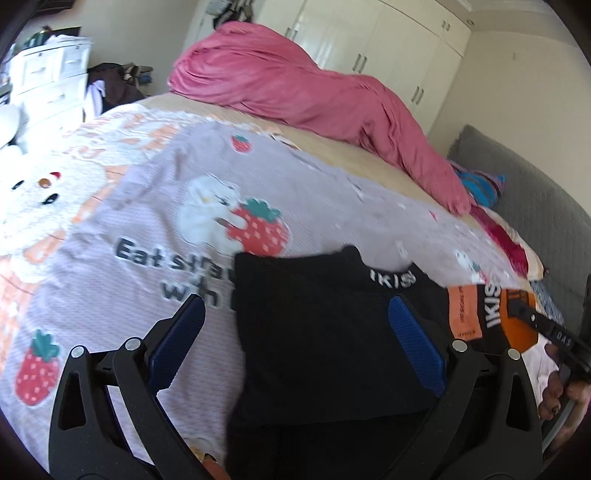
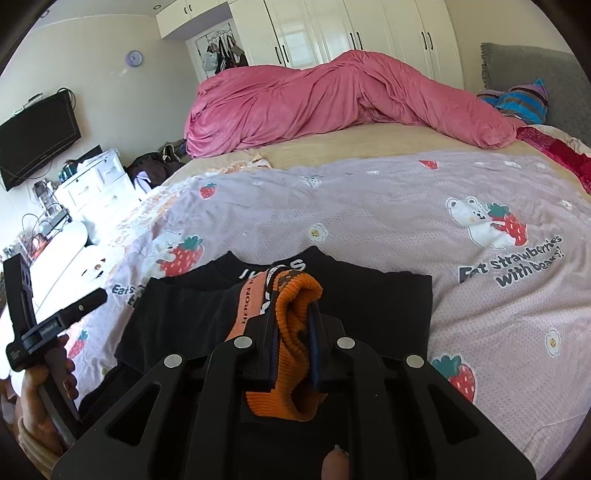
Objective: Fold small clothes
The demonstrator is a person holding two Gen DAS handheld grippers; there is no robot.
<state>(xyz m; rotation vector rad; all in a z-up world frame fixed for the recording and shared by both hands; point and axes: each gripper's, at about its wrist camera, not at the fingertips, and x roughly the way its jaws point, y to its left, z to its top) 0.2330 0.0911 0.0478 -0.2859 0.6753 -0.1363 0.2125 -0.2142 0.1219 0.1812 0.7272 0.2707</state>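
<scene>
Nearest: right claw (image 2: 293, 325) pinching an orange knit sock (image 2: 295, 354); left claw (image 1: 295, 332) spread wide above a folded black garment (image 1: 325, 332). Beneath, strawberry-bear bedsheet (image 2: 369, 206). Farther: pink duvet (image 2: 314, 99), white wardrobe (image 2: 332, 26).

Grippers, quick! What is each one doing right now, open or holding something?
Left gripper: jaws open, holding nothing, over the black garment.
Right gripper: jaws shut on the orange sock.

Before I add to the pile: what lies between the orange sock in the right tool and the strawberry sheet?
A folded black garment lies on the strawberry sheet under the orange sock, clearest in the right wrist view.
</scene>
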